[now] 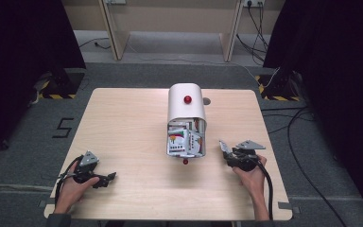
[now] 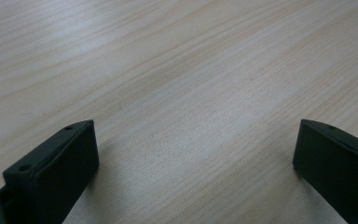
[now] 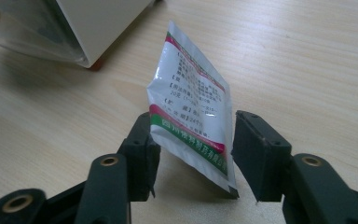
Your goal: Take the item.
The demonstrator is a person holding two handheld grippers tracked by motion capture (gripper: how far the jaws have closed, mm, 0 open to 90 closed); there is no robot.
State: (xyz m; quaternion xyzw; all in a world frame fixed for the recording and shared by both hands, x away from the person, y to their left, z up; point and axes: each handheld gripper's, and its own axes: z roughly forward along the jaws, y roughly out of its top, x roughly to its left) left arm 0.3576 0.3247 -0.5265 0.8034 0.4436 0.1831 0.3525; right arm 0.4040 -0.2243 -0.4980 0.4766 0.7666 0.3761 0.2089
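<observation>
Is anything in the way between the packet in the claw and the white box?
Nothing visible. The packet sits between the right gripper's jaws, and bare table lies between it and the open front of the white box, which already holds other packets.

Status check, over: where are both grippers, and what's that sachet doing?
Left gripper open, low over bare table. Right gripper jaws flank the sachet, not clamped. White box mid-table, packets inside. Nothing in the way.
</observation>
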